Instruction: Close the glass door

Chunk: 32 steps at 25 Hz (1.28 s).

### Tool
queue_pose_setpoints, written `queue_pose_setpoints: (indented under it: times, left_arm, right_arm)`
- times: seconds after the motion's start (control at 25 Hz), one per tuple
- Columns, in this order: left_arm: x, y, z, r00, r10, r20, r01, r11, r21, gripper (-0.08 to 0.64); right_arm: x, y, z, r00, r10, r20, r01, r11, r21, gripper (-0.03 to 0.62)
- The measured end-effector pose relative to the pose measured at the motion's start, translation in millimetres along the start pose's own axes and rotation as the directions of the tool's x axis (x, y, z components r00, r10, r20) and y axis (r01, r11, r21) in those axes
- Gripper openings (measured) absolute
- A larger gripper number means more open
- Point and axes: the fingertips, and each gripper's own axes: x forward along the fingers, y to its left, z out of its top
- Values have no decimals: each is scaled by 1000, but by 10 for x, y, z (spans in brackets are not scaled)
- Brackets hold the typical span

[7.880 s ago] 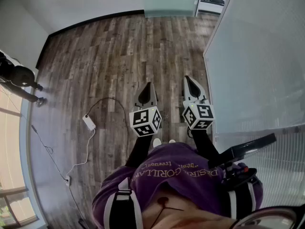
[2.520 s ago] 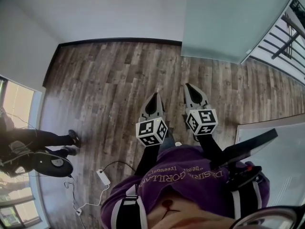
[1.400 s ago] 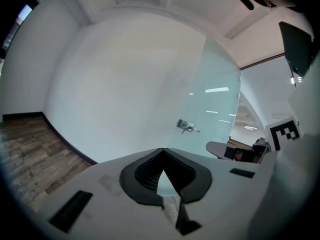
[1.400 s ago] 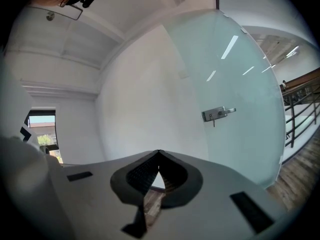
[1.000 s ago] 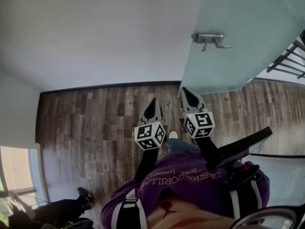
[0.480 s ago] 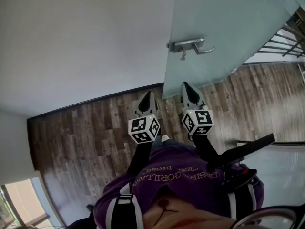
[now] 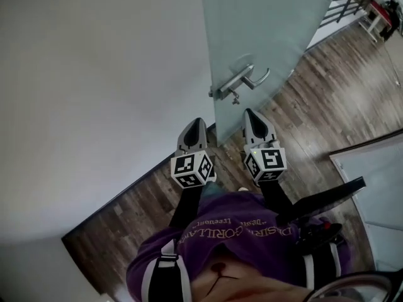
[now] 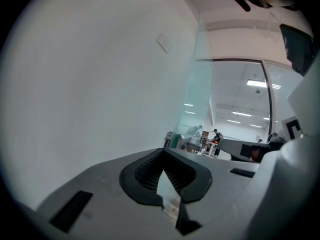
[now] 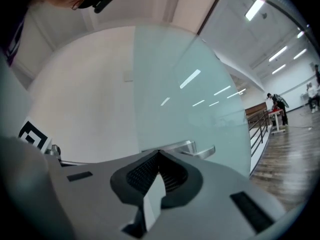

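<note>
By glass door (image 7: pixel 264 24) edge: R claw (image 7: pixel 251 113)

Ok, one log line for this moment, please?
stage: at door | glass door: open | handle: untouched, just ahead of right tool | left tool: shut, empty | right tool: shut, empty

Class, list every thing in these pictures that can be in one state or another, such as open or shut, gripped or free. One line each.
glass door: open, touched by neither tongs
door handle: lever free, nothing gripping it
left tongs: shut, empty
right tongs: shut, empty, pointing toward the handle
</note>
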Motion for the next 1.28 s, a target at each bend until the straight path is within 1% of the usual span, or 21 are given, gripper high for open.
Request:
queue_pose_setpoints:
  times: [0.12, 0.2, 0.28, 0.32, 0.52, 0.6, 0.68, 0.84, 0.96, 1.04, 1.08, 1.16, 1.28]
  left_arm:
    - [208, 255, 132, 998, -52, -17, 52, 999, 2, 2]
    - [313, 317, 163, 994, -103, -36, 103, 995, 7, 2]
    - [376, 366, 179, 987, -151, -59, 152, 988, 13, 2]
    - [390, 404, 185, 984, -166, -69, 168, 986, 13, 2]
    - [382, 582, 223, 974, -208, -94, 210, 978, 8, 3]
    - [358, 634, 234, 972, -214, -97, 215, 977, 2, 2]
    - [351, 683, 244, 970, -220, -101, 221, 975, -6, 2]
    - [328, 764, 311, 970, -223, -94, 223, 975, -15, 2]
    - [251, 848, 382, 971, -222, -87, 220, 975, -30, 2]
    - [290, 870, 370, 970, -227, -87, 225, 974, -36, 2]
    - [345, 880, 346, 970, -227, -87, 224, 974, -40, 2]
    - [470, 911, 305, 972, -220, -86, 217, 975, -47, 2]
    - [563, 891, 282, 972, -219, -83, 216, 975, -44, 2]
  right_arm:
    - [225, 216, 140, 997, -56, 53, 60, 995, -79, -3]
    - [310, 280, 195, 990, -123, 73, 131, 984, -121, -2]
    - [371, 352, 237, 978, -185, 94, 197, 970, -142, -2]
    - [404, 405, 263, 973, -203, 110, 218, 965, -145, -2]
    - [609, 687, 415, 959, -224, 175, 251, 955, -157, 119]
    - [676, 717, 511, 942, -249, 223, 293, 937, -189, 151]
    - [749, 689, 578, 923, -295, 248, 349, 913, -213, 153]
    - [907, 612, 607, 904, -389, 179, 422, 879, -220, 153]
    - [960, 605, 589, 883, -435, 179, 469, 840, -273, 153]
    - [1000, 557, 584, 866, -469, 172, 500, 809, -309, 153]
    - [1036, 521, 568, 862, -477, 169, 506, 799, -325, 153]
    - [1121, 457, 520, 863, -480, 158, 504, 796, -336, 153]
    - [1151, 415, 493, 864, -478, 156, 503, 810, -302, 152]
